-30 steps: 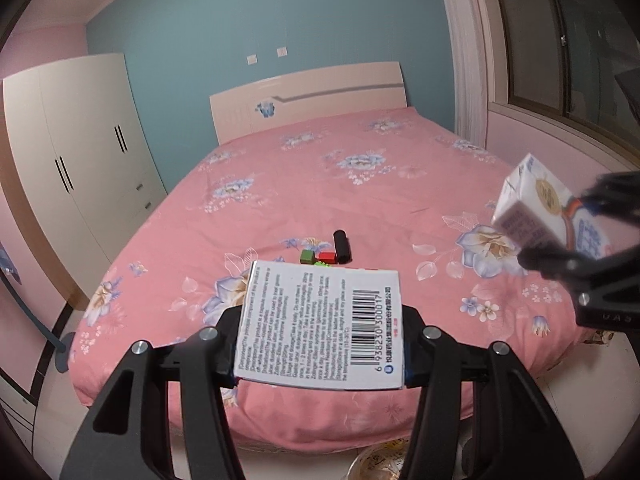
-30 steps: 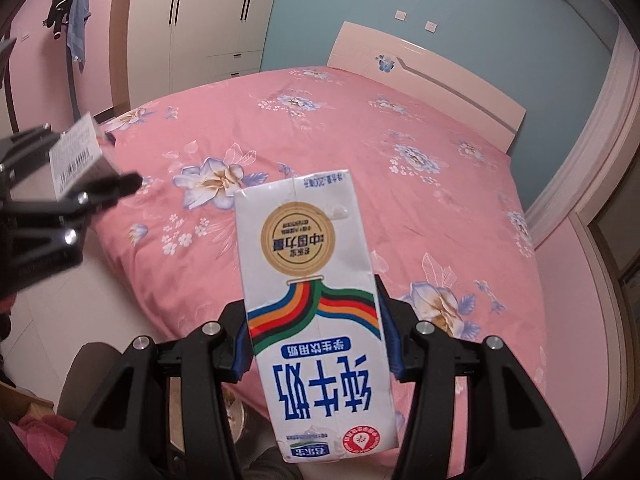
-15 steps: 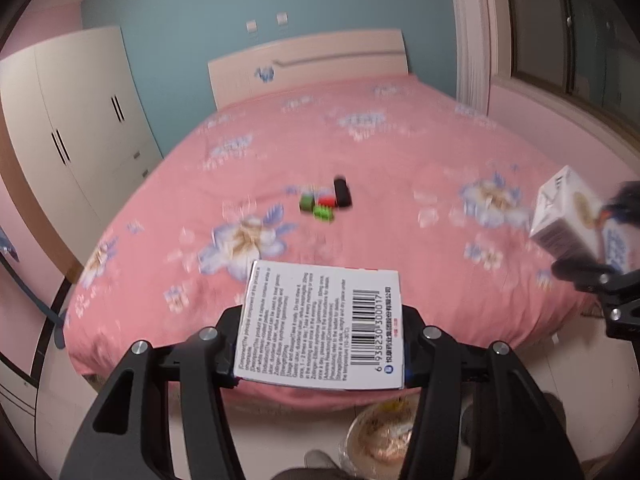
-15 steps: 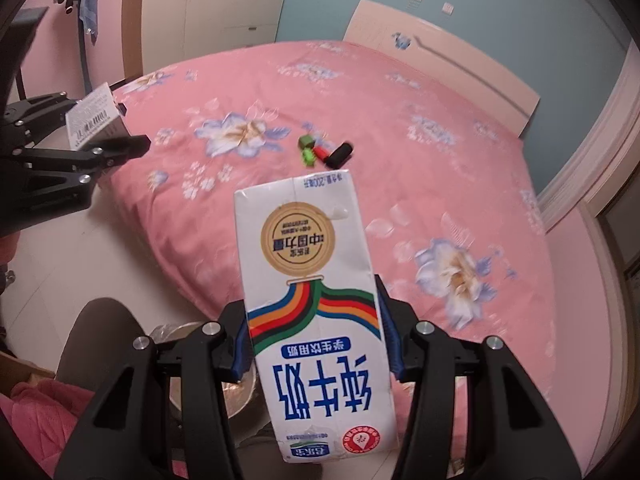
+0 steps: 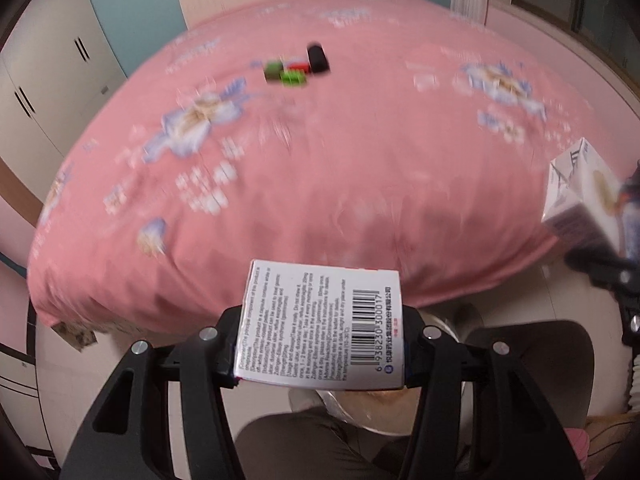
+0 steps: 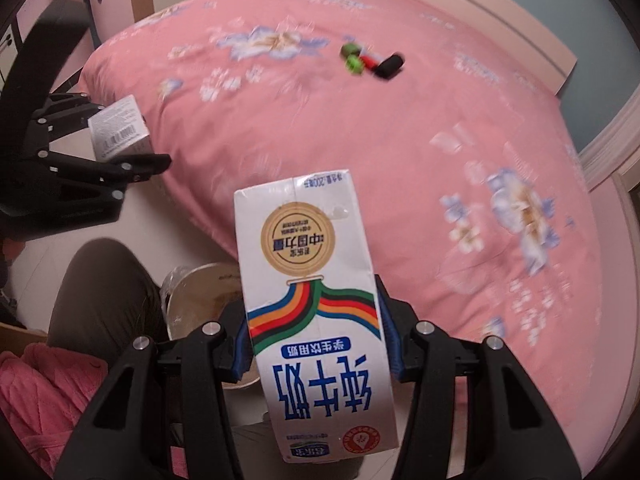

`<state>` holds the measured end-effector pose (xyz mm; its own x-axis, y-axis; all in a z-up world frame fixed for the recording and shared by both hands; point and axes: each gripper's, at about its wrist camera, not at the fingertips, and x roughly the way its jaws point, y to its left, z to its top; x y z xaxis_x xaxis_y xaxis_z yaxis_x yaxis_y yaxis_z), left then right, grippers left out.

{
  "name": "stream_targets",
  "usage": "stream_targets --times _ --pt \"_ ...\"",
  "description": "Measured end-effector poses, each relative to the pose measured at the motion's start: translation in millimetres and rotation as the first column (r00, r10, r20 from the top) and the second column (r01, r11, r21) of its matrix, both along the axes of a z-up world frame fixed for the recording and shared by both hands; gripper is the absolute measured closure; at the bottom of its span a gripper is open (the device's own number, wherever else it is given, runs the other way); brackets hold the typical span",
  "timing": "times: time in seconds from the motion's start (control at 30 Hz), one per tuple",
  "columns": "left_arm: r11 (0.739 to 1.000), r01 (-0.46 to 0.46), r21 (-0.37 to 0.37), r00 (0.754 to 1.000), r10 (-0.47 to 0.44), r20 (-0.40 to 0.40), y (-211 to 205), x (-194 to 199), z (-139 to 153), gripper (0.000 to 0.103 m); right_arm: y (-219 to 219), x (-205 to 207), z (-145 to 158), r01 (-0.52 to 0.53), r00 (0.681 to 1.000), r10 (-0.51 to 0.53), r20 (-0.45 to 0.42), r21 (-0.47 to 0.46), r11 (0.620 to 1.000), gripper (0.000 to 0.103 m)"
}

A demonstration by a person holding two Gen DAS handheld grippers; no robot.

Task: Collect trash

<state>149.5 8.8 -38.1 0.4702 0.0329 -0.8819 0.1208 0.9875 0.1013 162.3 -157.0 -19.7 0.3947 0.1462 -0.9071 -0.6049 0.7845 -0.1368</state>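
Both loaded: left gripper [image 5: 320, 344] clamps medicine box [image 5: 320, 326], right gripper [image 6: 316, 344] clamps milk carton [image 6: 316, 312]; bin [image 6: 200, 300] sits below-left, so releasing now risks a miss.

A small white cardboard medicine box [image 5: 320, 324], printed with fine black text and a barcode, is pinched by its two sides, its printed face up, above the floor at the foot of the bed. Beside it, a tall white milk carton [image 6: 316, 312] with a gold seal, rainbow stripes and blue characters is clamped near its base, its print upside down, over a round bin [image 6: 196, 300].
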Motion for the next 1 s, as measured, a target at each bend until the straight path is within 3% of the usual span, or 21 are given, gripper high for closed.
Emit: stream_targets --times 0.4,1.0 --pt "0.998 0.055 -0.001 0.980 -0.054 -0.190 -24 -5 -95 0.047 20 -12 -99 -0.009 0.984 0.004 -0.177 -0.027 1.000 0.052" --pt "0.999 0.039 -0.035 0.917 -0.050 -0.396 -31 -8 -201 0.047 28 -12 -215 0.052 0.909 -0.056 -0.414 -0.022 0.998 0.051"
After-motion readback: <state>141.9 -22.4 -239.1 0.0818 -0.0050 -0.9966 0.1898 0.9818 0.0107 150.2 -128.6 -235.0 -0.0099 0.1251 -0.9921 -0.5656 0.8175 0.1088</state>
